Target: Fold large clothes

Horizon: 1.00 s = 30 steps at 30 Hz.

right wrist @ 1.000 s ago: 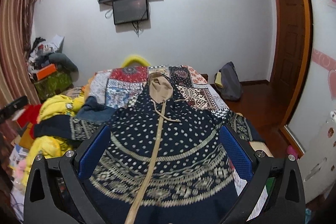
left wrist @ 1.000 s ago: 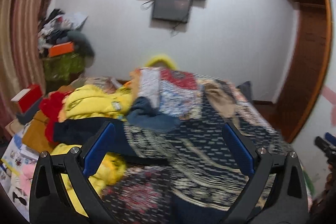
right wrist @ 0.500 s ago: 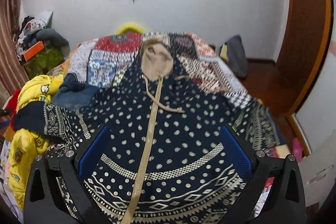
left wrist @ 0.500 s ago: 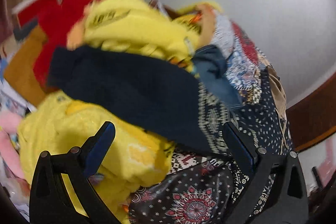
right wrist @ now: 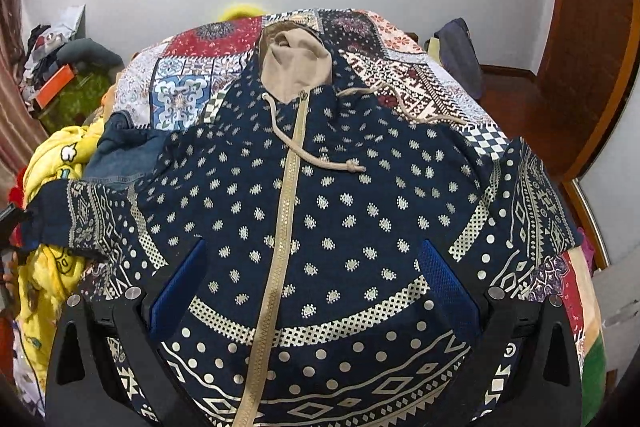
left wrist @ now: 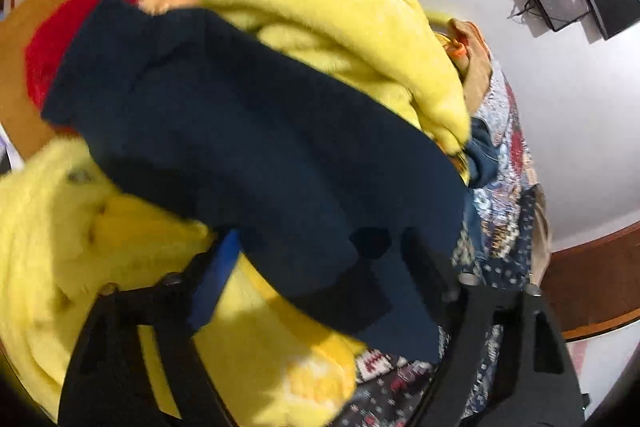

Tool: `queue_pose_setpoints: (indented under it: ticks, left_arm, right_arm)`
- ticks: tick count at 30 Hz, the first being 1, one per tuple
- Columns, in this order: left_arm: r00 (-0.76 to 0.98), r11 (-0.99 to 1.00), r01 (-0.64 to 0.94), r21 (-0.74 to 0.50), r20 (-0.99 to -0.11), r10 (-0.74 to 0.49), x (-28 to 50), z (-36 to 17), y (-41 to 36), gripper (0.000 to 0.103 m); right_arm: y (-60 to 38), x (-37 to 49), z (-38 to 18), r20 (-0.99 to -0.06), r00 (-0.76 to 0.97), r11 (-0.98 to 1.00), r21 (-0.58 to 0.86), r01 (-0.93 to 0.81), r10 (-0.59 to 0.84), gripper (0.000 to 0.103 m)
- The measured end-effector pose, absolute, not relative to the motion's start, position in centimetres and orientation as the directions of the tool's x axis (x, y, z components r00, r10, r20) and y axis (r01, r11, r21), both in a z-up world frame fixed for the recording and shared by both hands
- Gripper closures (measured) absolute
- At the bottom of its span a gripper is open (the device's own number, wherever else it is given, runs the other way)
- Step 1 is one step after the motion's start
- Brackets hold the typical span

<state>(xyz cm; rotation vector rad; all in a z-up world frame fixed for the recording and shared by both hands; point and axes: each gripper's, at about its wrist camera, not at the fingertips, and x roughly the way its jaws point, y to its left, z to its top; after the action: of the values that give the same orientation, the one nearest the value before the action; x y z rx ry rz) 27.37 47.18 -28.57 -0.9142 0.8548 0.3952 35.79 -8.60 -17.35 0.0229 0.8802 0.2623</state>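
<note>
Reaching our left gripper [left wrist: 320, 267] around the hoodie's navy sleeve [left wrist: 260, 147], jaws open, we hover the right gripper [right wrist: 312, 291], also open, above the hoodie [right wrist: 340, 207] to start folding.

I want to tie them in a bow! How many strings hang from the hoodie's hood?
2. One drawstring lies across the chest, ending in a knot; the other drawstring trails right onto the patchwork bedspread.
</note>
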Motion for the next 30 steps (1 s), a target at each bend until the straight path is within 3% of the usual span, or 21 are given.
queue_pose_setpoints:
  ticks: [2,4,7,9,12,16,22,26,30]
  left_arm:
    - [0.575,0.596,-0.660,-0.457,-0.818,0.009,27.7,-28.6,47.4,0.050]
    - [0.518,0.621,-0.689,-0.373,-0.853,0.062,28.0,-28.5,47.5,0.075]
    - [0.508,0.651,-0.690,-0.318,-0.853,0.122,27.9,-27.0,46.8,0.095]
    - [0.498,0.695,-0.675,-0.246,-0.847,0.184,28.1,-25.2,45.7,0.100]
    - [0.533,0.761,-0.626,-0.174,-0.807,0.254,28.6,-21.1,43.1,0.101]
    - [0.637,0.819,-0.544,-0.184,-0.725,0.261,29.2,-15.2,39.6,0.101]
    - [0.782,0.912,-0.363,-0.189,-0.594,0.188,31.8,-7.0,29.9,0.101]
    - [0.834,0.954,-0.233,-0.191,-0.543,0.095,34.4,-4.9,22.1,0.101]
    - [0.837,0.978,-0.124,-0.165,-0.547,0.014,37.0,-5.0,14.1,0.101]
  right_arm:
    - [-8.7,35.7,-17.3,-0.758,0.609,0.968,0.125,-0.217,0.234,0.000]
    - [-8.8,35.5,-17.2,-0.756,0.612,0.969,0.127,-0.213,0.234,0.000]
    - [-9.2,35.2,-17.0,-0.752,0.615,0.969,0.133,-0.209,0.236,0.000]
    - [-9.6,35.0,-16.6,-0.748,0.619,0.968,0.138,-0.208,0.239,0.000]
    - [-10.1,34.6,-16.1,-0.739,0.630,0.969,0.140,-0.205,0.240,0.000]
    - [-10.9,33.9,-15.0,-0.725,0.647,0.970,0.136,-0.204,0.238,0.000]
    - [-12.3,32.7,-13.5,-0.695,0.678,0.970,0.127,-0.209,0.237,0.000]
    - [-13.6,32.4,-13.1,-0.686,0.688,0.971,0.131,-0.202,0.236,0.000]
    - [-15.2,32.1,-13.0,-0.679,0.693,0.970,0.147,-0.194,0.241,0.000]
